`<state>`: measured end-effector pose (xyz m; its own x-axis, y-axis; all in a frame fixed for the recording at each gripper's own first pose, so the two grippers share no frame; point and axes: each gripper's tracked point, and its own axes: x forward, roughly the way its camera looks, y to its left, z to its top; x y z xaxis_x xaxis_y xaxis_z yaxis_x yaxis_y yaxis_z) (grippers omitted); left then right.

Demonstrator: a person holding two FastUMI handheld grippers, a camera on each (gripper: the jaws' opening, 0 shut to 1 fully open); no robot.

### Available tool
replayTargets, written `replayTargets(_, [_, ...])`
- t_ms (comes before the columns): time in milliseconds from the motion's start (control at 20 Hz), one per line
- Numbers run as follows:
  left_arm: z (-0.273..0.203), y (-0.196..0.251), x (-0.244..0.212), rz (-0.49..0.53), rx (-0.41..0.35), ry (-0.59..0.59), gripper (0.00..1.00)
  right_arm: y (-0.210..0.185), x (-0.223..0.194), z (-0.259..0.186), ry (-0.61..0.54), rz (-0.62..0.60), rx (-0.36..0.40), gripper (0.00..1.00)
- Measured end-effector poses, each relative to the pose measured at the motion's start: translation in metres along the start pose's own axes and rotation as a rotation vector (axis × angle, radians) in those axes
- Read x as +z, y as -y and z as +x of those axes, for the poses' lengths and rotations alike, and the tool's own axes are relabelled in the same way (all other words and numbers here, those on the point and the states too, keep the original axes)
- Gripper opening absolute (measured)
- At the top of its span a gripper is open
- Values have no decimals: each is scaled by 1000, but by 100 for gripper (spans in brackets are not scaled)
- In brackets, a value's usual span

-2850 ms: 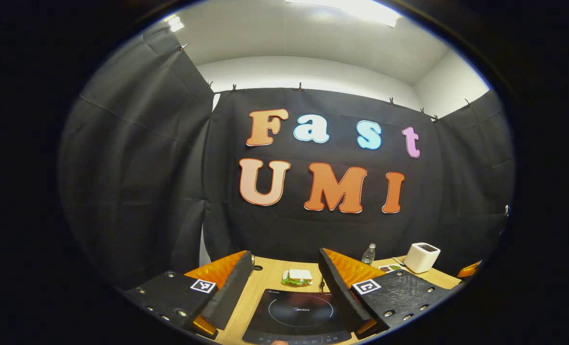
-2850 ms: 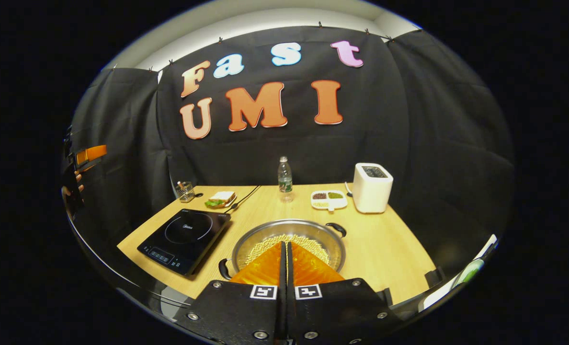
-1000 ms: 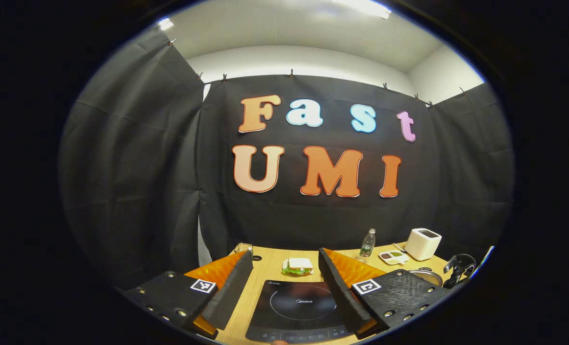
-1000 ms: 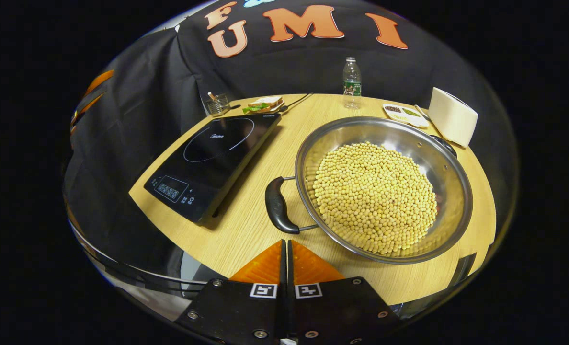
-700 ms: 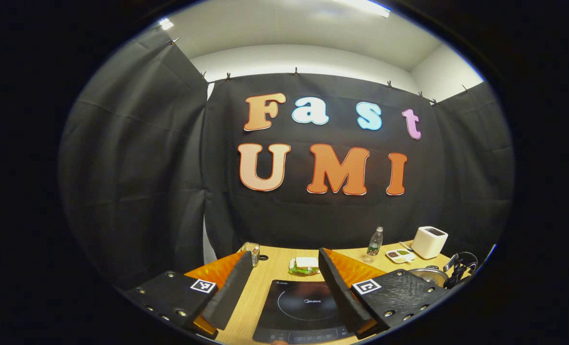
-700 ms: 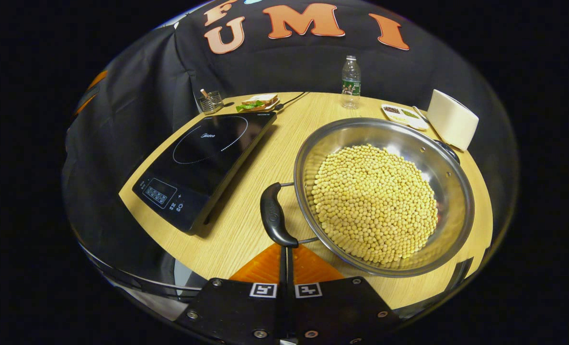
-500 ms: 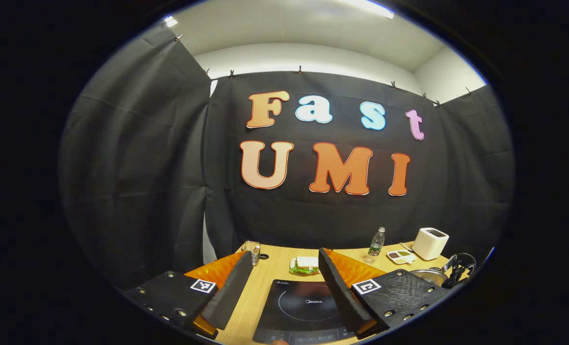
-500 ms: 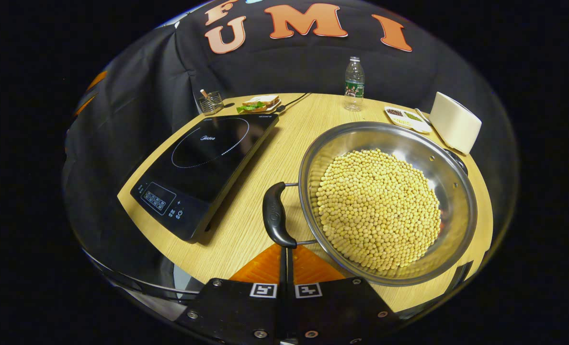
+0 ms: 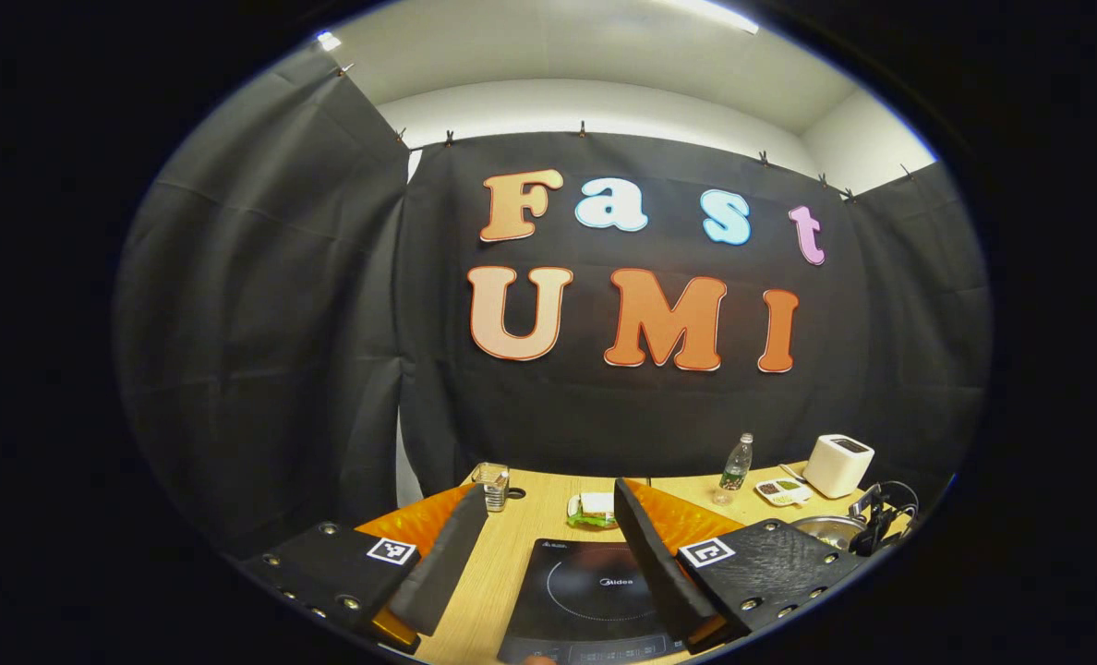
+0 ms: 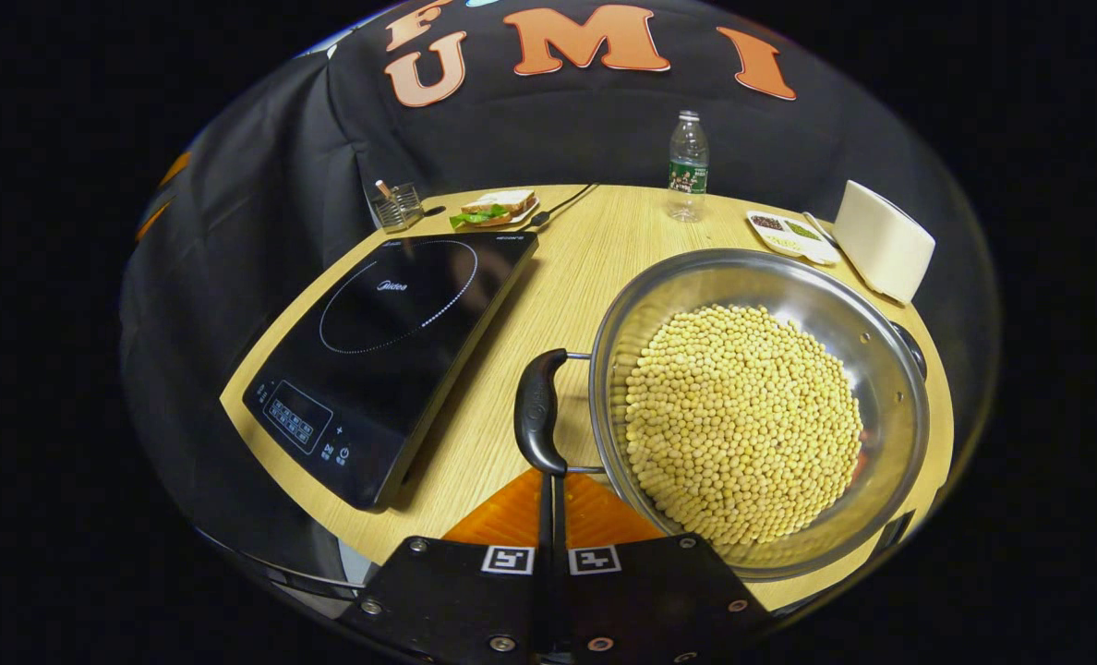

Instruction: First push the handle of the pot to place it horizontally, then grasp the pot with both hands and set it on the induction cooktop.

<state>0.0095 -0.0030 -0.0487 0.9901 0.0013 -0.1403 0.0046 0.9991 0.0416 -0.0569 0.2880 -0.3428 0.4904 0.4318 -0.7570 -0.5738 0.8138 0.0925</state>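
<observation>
A wide steel pot full of yellow beans sits on the wooden table, right of the black induction cooktop. Its near black handle points toward the cooktop side; the far handle peeks over the right rim. My right gripper is shut, and its joined tips touch the lower end of the near handle. My left gripper hangs open above the cooktop, nothing between its fingers. The pot's rim shows at the lower right of the left gripper view.
Along the table's back stand a water bottle, a white toaster, a divided dish, a sandwich and a glass holder. The table's front edge curves just below the cooktop.
My right gripper came down, still shut, onto the near handle and pushed it; the pot has turned and slid to the right. My left gripper stayed open and shifted slightly.
</observation>
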Motion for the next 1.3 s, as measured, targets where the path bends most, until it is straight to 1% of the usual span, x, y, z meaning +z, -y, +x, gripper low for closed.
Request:
replayTargets(400, [3,-3,-6,-2,27,2,88,-7,16,14,20,20,-4,0])
replayTargets(650, [7,-7,-15,-7,34,-16,88,-10,23,22,25,32,-6,0])
replayTargets(900, [10,-8,-19,-22,43,-22,88,-11,29,27,35,28,-21,0])
replayTargets(1100, [11,-5,-27,-36,30,-40,88,-15,32,23,52,35,-7,0])
replayTargets(1300, [12,17,-28,-42,0,-40,88,-18,47,6,125,15,6,0])
